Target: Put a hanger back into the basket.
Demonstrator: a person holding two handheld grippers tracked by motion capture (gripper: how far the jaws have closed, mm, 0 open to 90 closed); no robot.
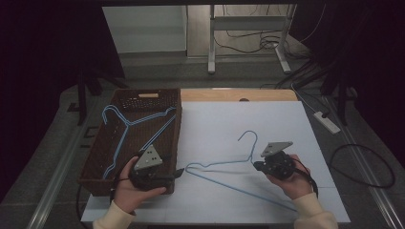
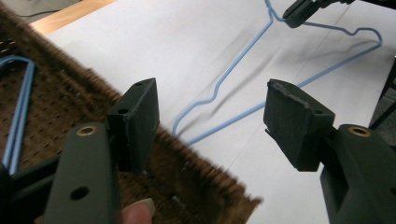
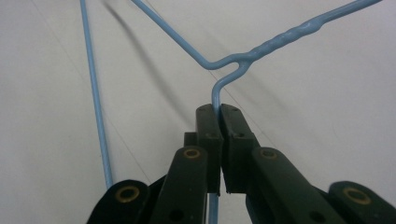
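Observation:
A blue wire hanger (image 1: 220, 163) lies on the white table sheet (image 1: 267, 119), its hook pointing away from me. My right gripper (image 1: 256, 165) is shut on the wire just below the twisted neck; in the right gripper view the jaws (image 3: 219, 109) pinch the thin wire of the hanger (image 3: 275, 41). My left gripper (image 1: 177, 174) stands open over the right rim of a brown woven basket (image 1: 177, 129). In the left gripper view its jaws (image 2: 210, 93) are wide apart with nothing between them, facing the hanger's (image 2: 243, 56) shoulder. Blue hangers (image 1: 125, 129) lie inside the basket.
The basket fills the table's left side. A wooden strip (image 1: 239, 95) runs along the far edge. Beyond the table stand a desk frame (image 1: 210, 43), a power strip (image 1: 327, 121) and loose cables on the floor.

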